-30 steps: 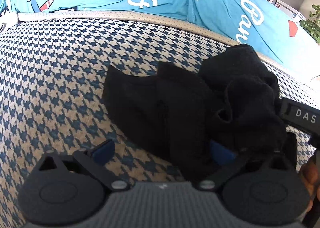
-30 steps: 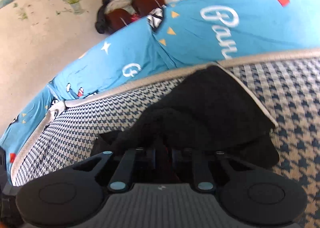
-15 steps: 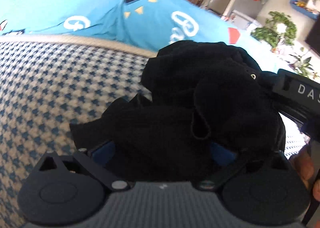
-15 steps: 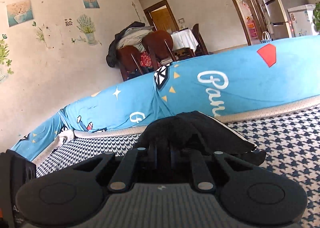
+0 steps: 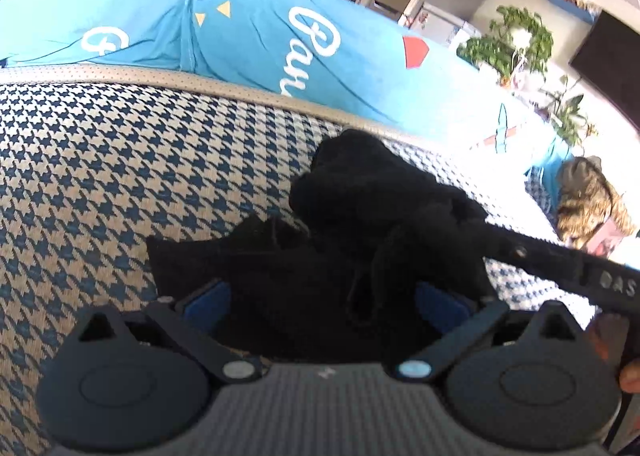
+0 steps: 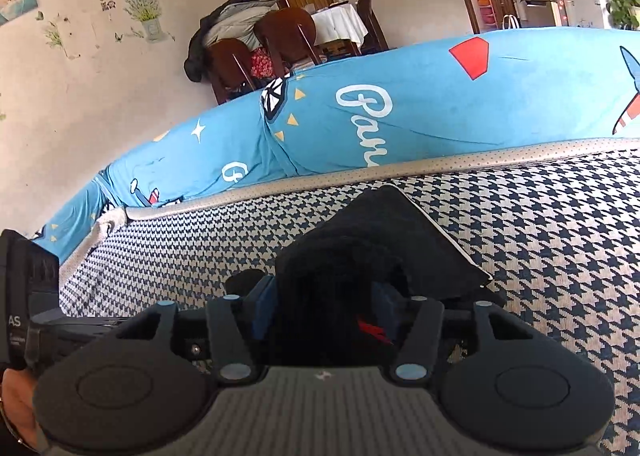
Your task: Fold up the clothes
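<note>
A black garment (image 5: 360,192) lies bunched on the blue-and-beige houndstooth seat cushion (image 5: 100,160). My left gripper (image 5: 324,302) stands wide open over the garment's near edge, and dark cloth fills the space between its blue pads (image 5: 208,300). The right gripper's black body (image 5: 560,264) reaches in from the right, its tips hidden in the cloth. In the right wrist view my right gripper (image 6: 322,306) is opening. A hump of the garment (image 6: 384,232) with a small red tag sits between its blue pads (image 6: 260,308), which no longer pinch it.
Blue printed back cushions (image 5: 280,40) rise behind the seat, past a beige piped edge (image 6: 440,166). A brown mottled furry shape (image 5: 588,200) lies at the seat's far right. Wooden chairs and a table (image 6: 280,40) stand beyond the sofa. A hand (image 6: 16,408) holds the left gripper.
The right gripper's jaws have spread apart after pinching the cloth. It rose and drew back. The left view swung right, and the garment now lies bunched between the left pads.
</note>
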`<state>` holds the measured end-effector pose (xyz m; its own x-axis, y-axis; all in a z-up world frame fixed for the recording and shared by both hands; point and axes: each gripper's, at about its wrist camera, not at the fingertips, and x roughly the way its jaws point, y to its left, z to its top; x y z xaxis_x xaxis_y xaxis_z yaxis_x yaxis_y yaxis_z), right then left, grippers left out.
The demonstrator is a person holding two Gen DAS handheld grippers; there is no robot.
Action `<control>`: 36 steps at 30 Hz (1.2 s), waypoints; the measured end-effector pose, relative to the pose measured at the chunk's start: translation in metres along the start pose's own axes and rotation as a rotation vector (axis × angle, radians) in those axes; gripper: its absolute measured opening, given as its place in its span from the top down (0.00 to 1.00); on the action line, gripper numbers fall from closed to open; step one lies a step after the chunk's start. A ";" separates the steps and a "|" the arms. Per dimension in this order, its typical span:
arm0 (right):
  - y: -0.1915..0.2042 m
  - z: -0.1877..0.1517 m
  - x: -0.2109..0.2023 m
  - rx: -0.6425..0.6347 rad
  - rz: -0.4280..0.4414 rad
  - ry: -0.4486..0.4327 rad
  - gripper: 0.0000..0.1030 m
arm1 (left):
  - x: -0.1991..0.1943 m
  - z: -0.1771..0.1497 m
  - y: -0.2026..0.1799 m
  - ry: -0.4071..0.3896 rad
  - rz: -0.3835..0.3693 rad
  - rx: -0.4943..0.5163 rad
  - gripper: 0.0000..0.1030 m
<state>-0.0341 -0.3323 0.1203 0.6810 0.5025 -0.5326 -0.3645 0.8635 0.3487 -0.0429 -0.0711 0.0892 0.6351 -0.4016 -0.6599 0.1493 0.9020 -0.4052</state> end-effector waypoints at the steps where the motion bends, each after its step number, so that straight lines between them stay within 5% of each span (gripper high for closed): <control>1: -0.003 0.000 -0.005 0.015 0.005 -0.011 0.46 | 0.000 0.002 0.003 -0.013 0.006 -0.013 0.00; 11: -0.043 0.008 -0.002 0.311 -0.006 -0.080 0.44 | 0.017 0.000 0.009 0.003 0.133 -0.010 0.00; 14: -0.045 0.009 0.007 0.346 -0.031 -0.087 0.34 | 0.024 -0.006 0.003 0.017 0.158 0.042 0.00; 21: -0.074 0.005 0.040 0.571 -0.141 -0.060 0.30 | 0.031 -0.015 0.001 0.052 0.155 0.058 0.00; 30: -0.080 -0.005 0.071 0.695 -0.125 -0.014 0.27 | 0.029 -0.016 0.006 0.058 0.150 0.051 0.00; 32: -0.075 -0.004 0.074 0.665 -0.119 -0.024 0.33 | 0.028 -0.015 0.007 0.055 0.153 0.050 0.00; 34: -0.070 -0.003 0.077 0.637 -0.095 -0.026 0.55 | 0.026 -0.014 0.008 0.049 0.155 0.045 0.00; 36: -0.065 -0.002 0.078 0.619 -0.064 -0.036 0.65 | 0.023 -0.012 0.010 0.039 0.161 0.040 0.00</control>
<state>0.0412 -0.3495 0.0542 0.7143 0.4392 -0.5448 0.1061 0.7015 0.7047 -0.0360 -0.0736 0.0621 0.6237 -0.2567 -0.7383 0.0789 0.9604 -0.2673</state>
